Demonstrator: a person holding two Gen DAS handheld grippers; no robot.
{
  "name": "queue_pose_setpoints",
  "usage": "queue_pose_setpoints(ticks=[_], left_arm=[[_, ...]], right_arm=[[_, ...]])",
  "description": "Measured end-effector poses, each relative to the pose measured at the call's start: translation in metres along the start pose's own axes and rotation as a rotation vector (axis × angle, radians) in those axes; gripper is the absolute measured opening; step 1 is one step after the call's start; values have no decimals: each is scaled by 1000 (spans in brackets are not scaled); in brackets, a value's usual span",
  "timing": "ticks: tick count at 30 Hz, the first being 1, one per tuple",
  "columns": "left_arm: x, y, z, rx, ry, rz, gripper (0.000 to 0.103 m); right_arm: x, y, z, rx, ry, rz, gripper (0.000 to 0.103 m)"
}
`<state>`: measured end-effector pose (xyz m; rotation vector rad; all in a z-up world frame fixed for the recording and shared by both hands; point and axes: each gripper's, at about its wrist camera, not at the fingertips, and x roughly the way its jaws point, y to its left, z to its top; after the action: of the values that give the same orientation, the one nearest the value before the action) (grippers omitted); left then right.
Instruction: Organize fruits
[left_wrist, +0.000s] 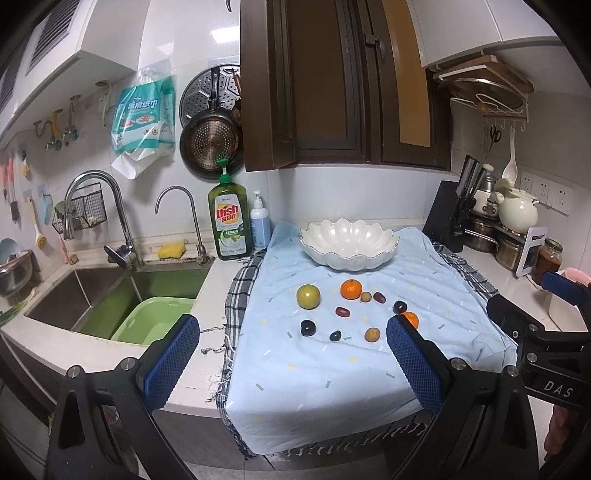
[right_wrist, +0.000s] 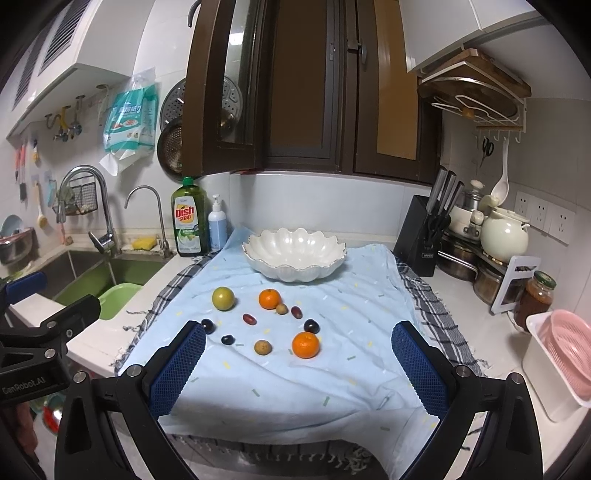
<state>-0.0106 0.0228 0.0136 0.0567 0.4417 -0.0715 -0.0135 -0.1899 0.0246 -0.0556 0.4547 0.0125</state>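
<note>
A white scalloped bowl (left_wrist: 349, 245) (right_wrist: 294, 254) stands empty at the back of a light blue cloth (left_wrist: 332, 365) (right_wrist: 295, 376). Loose fruit lies on the cloth in front of it: a green apple (left_wrist: 308, 296) (right_wrist: 223, 298), two oranges (left_wrist: 350, 289) (right_wrist: 305, 345), dark plums (left_wrist: 307, 328) (right_wrist: 311, 326), red dates (left_wrist: 342, 312) and small tan fruits (left_wrist: 372, 335) (right_wrist: 262, 346). My left gripper (left_wrist: 291, 365) is open and empty above the cloth's near left part. My right gripper (right_wrist: 299, 373) is open and empty above the near middle.
A sink (left_wrist: 110, 295) with a green basin (left_wrist: 155, 325) lies left, with a dish soap bottle (left_wrist: 229, 218) and a pump bottle (left_wrist: 260, 221) by it. A knife block (right_wrist: 424, 236), pots, a jar (right_wrist: 535, 299) and a pink colander (right_wrist: 569, 354) stand right.
</note>
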Motion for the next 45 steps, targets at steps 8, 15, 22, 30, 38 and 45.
queue_pose_setpoints(ticks=[8, 15, 22, 30, 38, 45], left_arm=[[0, 0, 1, 0, 0, 0, 103], [-2, -1, 2, 1, -1, 0, 103], [7, 3, 7, 10, 12, -16, 103], [37, 14, -4, 20, 71, -63, 103], [63, 4, -17, 50, 111, -104, 101], [97, -18, -8, 52, 140, -101, 89]], right_arm=[[1, 1, 0, -1, -2, -2, 102], [0, 2, 0, -2, -1, -4, 102], [5, 4, 4, 5, 9, -13, 102], [25, 11, -5, 36, 53, -40, 102], [46, 14, -23, 27, 110, -65, 102], [89, -7, -18, 32, 133, -30, 101]])
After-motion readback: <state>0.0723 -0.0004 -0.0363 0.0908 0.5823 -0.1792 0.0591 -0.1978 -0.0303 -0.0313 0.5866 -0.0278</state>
